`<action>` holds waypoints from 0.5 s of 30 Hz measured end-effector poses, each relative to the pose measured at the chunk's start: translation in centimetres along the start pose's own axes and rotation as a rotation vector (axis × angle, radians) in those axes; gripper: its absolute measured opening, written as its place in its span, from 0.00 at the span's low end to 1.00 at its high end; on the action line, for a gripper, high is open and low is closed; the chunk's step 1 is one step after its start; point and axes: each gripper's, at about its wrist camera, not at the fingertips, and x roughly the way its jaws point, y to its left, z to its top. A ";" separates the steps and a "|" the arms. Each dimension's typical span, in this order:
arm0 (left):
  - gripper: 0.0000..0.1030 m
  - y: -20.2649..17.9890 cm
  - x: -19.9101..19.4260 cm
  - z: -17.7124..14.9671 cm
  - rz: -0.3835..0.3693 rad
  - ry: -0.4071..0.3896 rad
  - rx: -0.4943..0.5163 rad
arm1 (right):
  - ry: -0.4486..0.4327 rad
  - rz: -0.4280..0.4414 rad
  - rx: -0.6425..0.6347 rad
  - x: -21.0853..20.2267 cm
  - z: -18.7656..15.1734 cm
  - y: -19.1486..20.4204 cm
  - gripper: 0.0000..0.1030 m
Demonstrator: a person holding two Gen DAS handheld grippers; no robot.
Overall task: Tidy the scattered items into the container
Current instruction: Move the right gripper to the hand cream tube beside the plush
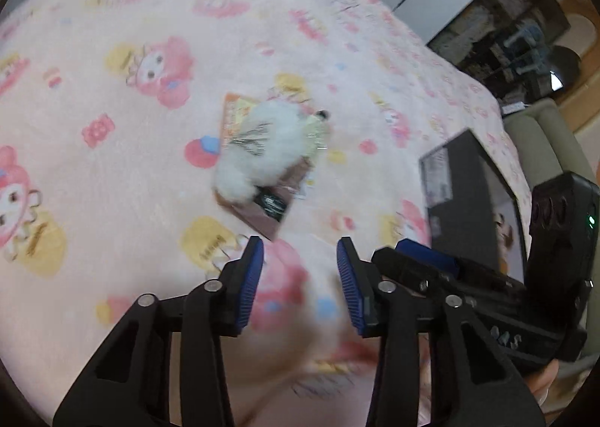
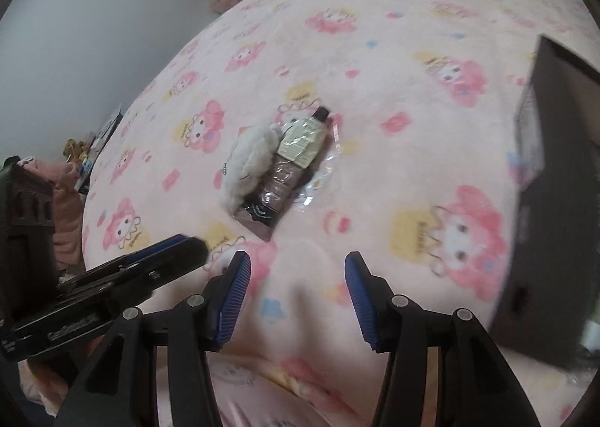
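Scattered items [image 2: 277, 168] lie heaped mid-blanket, so we hover the left gripper [image 1: 300, 277] and right gripper [image 2: 296, 295] near them, jaws apart and empty, black box [image 2: 555, 202] at right.

Bare blanket [image 2: 375, 172] lies between both grippers and the item pile [image 2: 277, 168]; the black box [image 2: 555, 202] blocks the right.
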 end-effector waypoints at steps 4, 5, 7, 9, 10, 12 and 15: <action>0.25 2.5 3.4 1.5 -0.009 0.089 -0.063 | 0.056 -0.023 -0.013 4.2 1.2 0.2 0.47; 0.25 3.0 3.9 1.7 -0.010 0.089 -0.074 | 0.061 -0.027 -0.006 4.9 1.3 0.0 0.47; 0.25 3.9 4.4 1.9 -0.033 0.087 -0.104 | 0.086 0.003 0.010 6.4 1.6 -0.2 0.47; 0.25 4.9 4.9 2.0 -0.073 0.086 -0.142 | 0.095 0.036 0.023 7.3 1.9 -0.5 0.47; 0.26 5.3 5.2 2.1 -0.100 0.086 -0.158 | 0.099 0.045 0.029 7.7 2.1 -0.6 0.47; 0.26 5.7 5.7 2.4 -0.147 0.089 -0.182 | 0.102 0.060 0.040 8.3 2.5 -0.9 0.47; 0.22 6.5 6.3 2.7 -0.196 0.091 -0.217 | 0.104 0.090 0.048 9.2 3.1 -1.0 0.47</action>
